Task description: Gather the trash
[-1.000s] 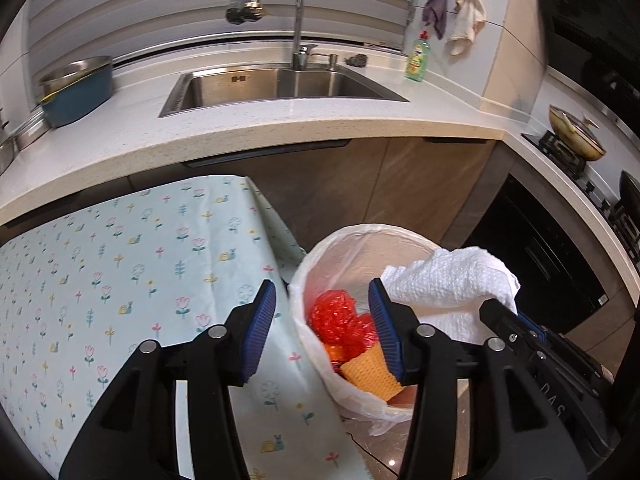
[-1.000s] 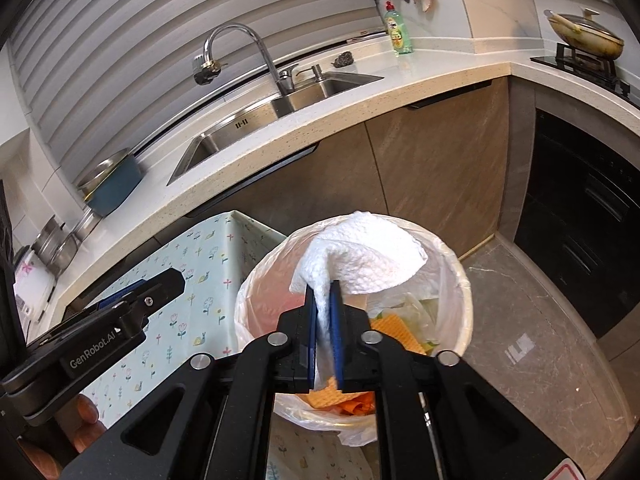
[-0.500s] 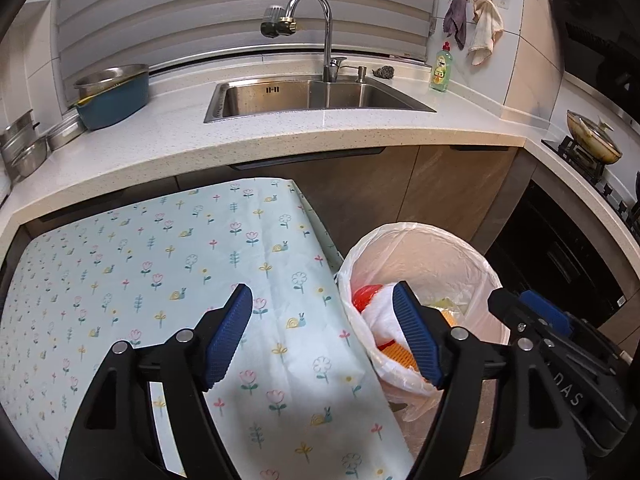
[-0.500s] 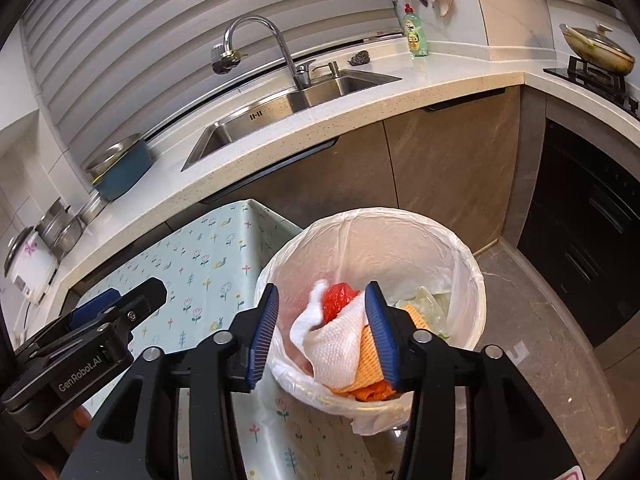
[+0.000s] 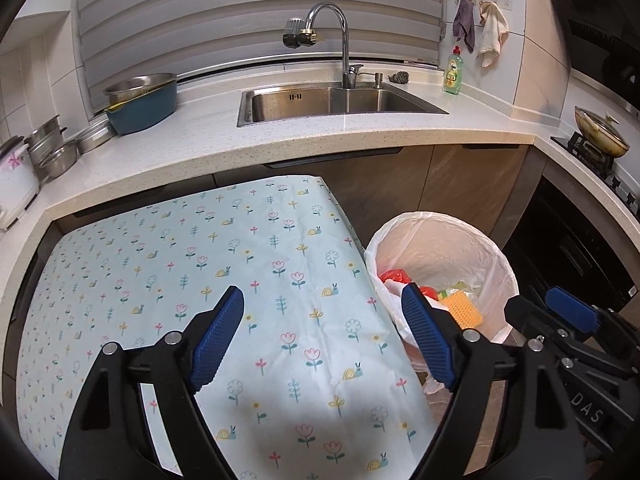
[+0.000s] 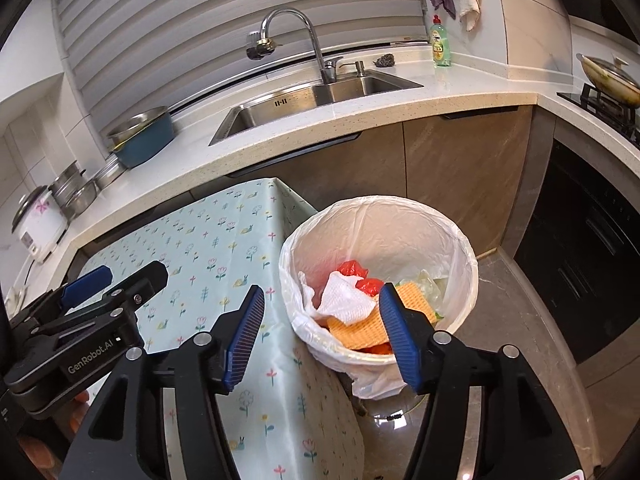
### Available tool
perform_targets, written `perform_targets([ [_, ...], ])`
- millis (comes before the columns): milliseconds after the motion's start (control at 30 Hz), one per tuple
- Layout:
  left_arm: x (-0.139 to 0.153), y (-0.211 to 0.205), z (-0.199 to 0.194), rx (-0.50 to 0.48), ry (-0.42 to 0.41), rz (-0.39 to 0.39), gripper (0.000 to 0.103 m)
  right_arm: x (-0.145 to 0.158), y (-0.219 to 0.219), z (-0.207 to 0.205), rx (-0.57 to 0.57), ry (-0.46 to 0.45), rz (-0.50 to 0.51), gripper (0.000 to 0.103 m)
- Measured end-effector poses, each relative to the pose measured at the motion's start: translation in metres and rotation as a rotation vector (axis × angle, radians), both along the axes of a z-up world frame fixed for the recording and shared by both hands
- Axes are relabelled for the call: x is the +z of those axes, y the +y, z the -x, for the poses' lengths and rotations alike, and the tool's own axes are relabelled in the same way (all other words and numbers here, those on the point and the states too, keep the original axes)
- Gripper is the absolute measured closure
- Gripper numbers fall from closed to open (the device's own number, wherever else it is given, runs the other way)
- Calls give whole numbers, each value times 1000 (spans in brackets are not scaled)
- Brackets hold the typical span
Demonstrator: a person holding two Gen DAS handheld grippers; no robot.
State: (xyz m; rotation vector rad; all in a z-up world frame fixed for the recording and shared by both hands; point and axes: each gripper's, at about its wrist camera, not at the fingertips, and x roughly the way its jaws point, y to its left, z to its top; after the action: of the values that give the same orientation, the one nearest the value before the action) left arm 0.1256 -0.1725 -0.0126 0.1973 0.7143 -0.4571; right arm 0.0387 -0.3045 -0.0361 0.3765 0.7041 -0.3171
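A trash bin (image 6: 468, 276) lined with a white bag stands on the floor beside the table; it also shows in the left wrist view (image 5: 500, 264). Inside lie a crumpled white paper towel (image 6: 344, 300), red plastic wrappers (image 6: 352, 270) and an orange cloth (image 6: 360, 326). My right gripper (image 6: 320, 334) is open and empty, above the bin's near left rim. My left gripper (image 5: 320, 336) is open and empty over the table (image 5: 160, 248), which has a floral cloth. The right gripper's arm shows in the left wrist view (image 5: 572, 312).
A white counter (image 5: 280, 140) with a steel sink (image 5: 340, 100) and faucet runs behind the table. A blue bowl (image 5: 140, 100), steel pots and a rice cooker (image 5: 12, 176) stand at its left. A green soap bottle (image 5: 454, 72) and a stove pan (image 5: 600, 132) are to the right.
My right gripper opened and the white paper towel dropped into the bin. Both grippers then drew back and up. The left gripper stayed open and shifted left over the table.
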Motion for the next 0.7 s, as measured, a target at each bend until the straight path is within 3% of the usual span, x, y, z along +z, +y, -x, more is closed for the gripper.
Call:
perform_targets([
  [267, 3, 18, 16, 27, -21, -26, 21, 1, 17, 18, 33, 33, 36, 35],
  [467, 1, 28, 27, 40, -24, -54, 18, 5, 28, 29, 46, 44, 74, 19],
  [700, 1, 42, 35, 64, -15, -49, 16, 6, 32, 38, 53, 55, 84, 17],
])
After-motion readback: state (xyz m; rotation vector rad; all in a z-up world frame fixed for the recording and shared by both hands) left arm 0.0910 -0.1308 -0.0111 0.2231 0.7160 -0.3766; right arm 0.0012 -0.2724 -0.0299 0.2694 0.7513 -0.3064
